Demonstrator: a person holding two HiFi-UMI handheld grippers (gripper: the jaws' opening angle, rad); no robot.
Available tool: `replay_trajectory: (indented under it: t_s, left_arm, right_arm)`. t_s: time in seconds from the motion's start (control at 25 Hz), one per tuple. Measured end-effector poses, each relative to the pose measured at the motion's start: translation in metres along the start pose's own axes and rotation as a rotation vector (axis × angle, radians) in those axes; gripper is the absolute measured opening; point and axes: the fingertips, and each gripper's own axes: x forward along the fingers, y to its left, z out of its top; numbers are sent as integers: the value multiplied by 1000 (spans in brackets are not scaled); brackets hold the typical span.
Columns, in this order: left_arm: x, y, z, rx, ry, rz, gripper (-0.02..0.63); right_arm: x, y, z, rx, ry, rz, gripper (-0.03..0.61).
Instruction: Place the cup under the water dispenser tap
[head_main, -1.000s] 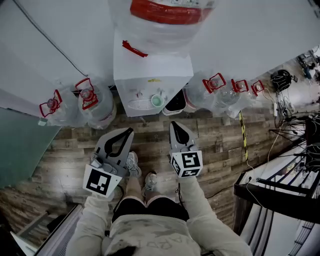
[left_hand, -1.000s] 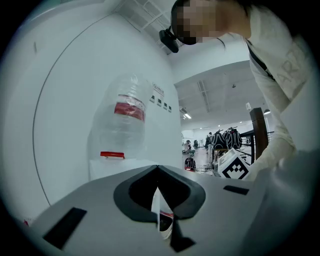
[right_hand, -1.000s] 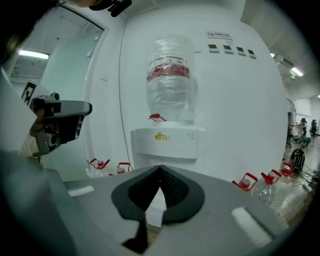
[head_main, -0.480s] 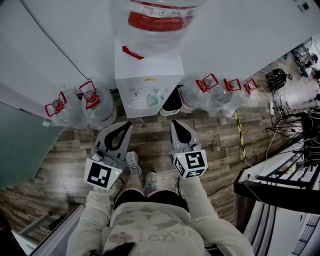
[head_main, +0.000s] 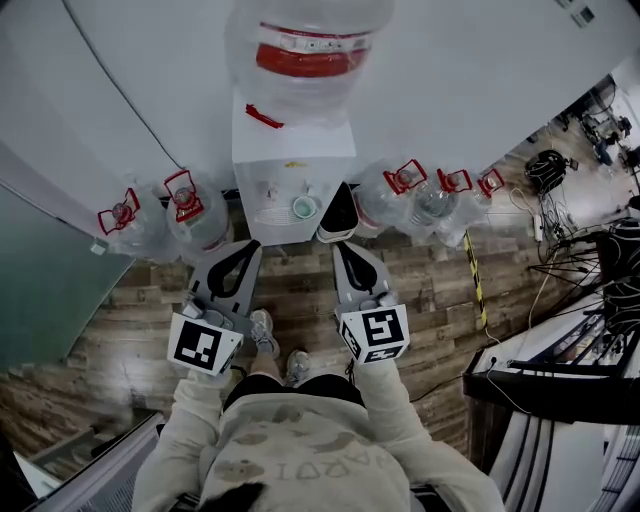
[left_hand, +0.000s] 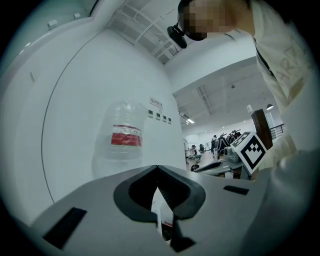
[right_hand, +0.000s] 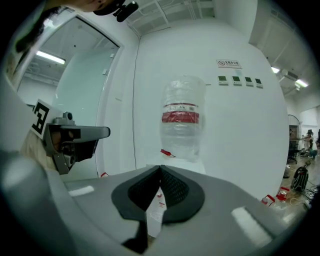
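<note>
Jaws together on both left gripper (head_main: 253, 250) & right gripper (head_main: 340, 248), nothing btw them. Cup (head_main: 304, 207) sits on water dispenser (head_main: 292, 170) tray by the taps, well apart from both. Prob light, thin-walled, tips easy; pinch side wall near rim. Wood floor (head_main: 430, 290), white wall (head_main: 480, 80), spare bottles (head_main: 190, 215) beside dispenser

I see the water dispenser (head_main: 293, 175) standing against the wall (head_main: 480, 80), with a large bottle (head_main: 305, 50) on top of it. The cup (head_main: 305, 208) sits in its front recess. 2 spare bottles (head_main: 198, 220) stand to its left, a bin (head_main: 338, 212) just beside its right, and 3 more bottles (head_main: 385, 200) beyond that. My left gripper (head_main: 250, 252) and right gripper (head_main: 343, 250) are side by side before it.
</note>
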Motion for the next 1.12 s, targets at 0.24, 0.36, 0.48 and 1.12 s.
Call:
replay_trajectory:
  t_s: [0.24,0.36,0.48,1.12]
  left_arm:
    - [-10,-8,19,43,-13,24,5]
    - [-15,-13,26,50,-18,38,5]
    - [-20,-20,34,46,-37,42,5]
    - [-32,-54,47,89,-64,26,5]
  right_arm:
    - [-19,3,22,-27,-25,17,9]
    - [-29,2,32,-32,-37,15,9]
    - [-41,1,40,-27,-55,14,9]
    - [-78,5,58,-43,-115,21,9]
